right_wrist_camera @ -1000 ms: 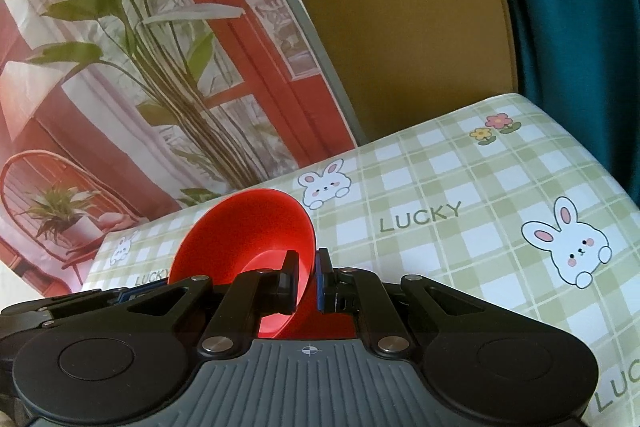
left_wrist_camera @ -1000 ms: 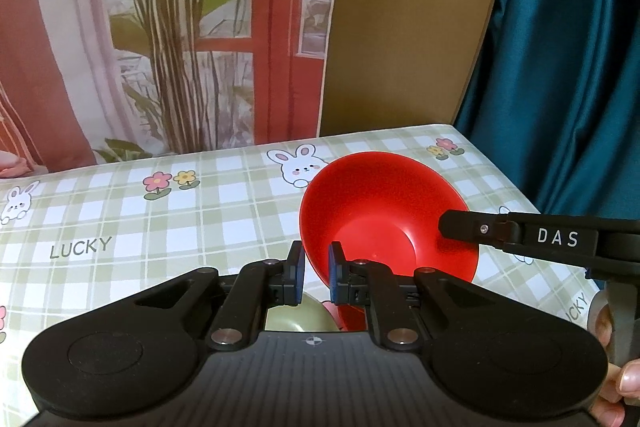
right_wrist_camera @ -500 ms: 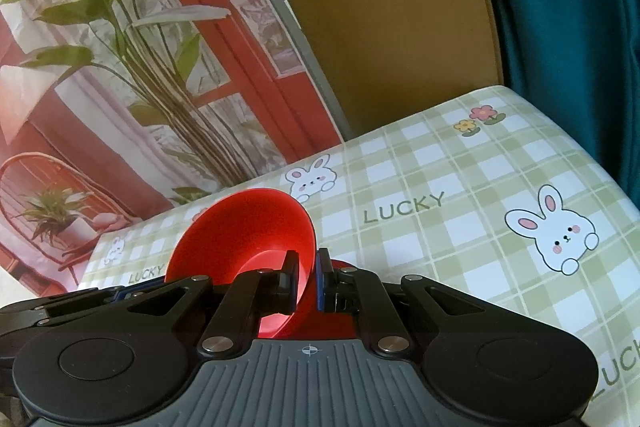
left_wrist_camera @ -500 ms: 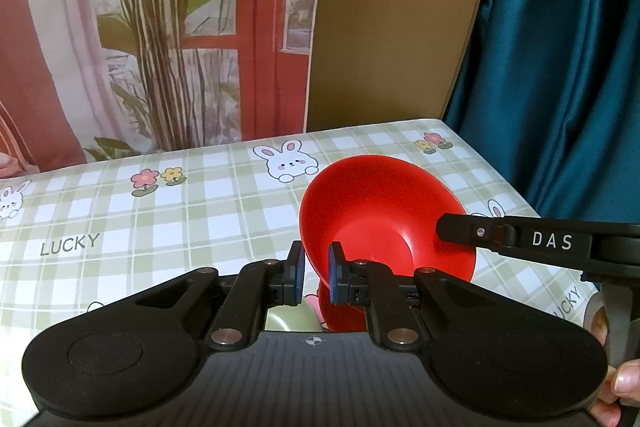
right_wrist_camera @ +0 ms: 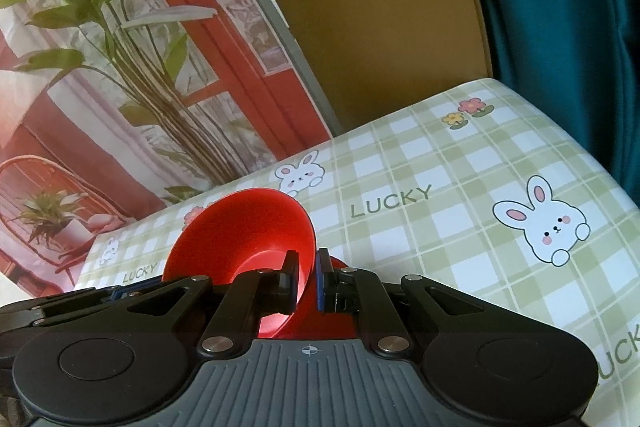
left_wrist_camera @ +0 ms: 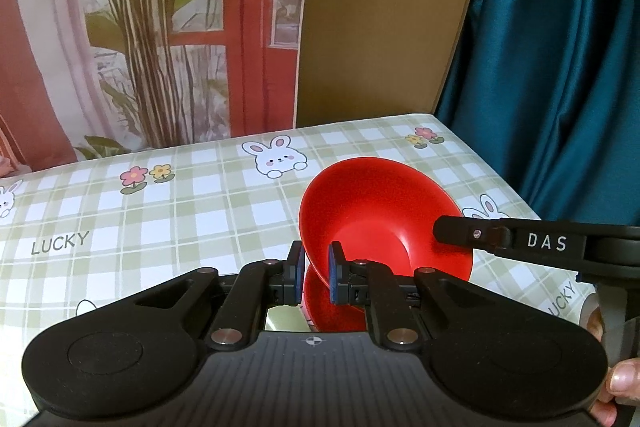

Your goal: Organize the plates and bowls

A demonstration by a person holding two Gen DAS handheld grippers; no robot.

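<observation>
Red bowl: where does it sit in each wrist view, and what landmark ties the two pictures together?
Left wrist: the red bowl sits right of centre, its near rim clamped by the left gripper and its right rim by the right gripper.
Right wrist: bowl left of centre at the bottom, its rim in the right gripper.
Shared landmark: the bunny printed on the tablecloth beyond the bowl.

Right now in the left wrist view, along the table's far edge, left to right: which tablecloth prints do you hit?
Partial white rabbit print at the frame edge → pink and yellow flower pair print → full white rabbit face print → second pink and yellow flower pair print near the far right corner.
</observation>
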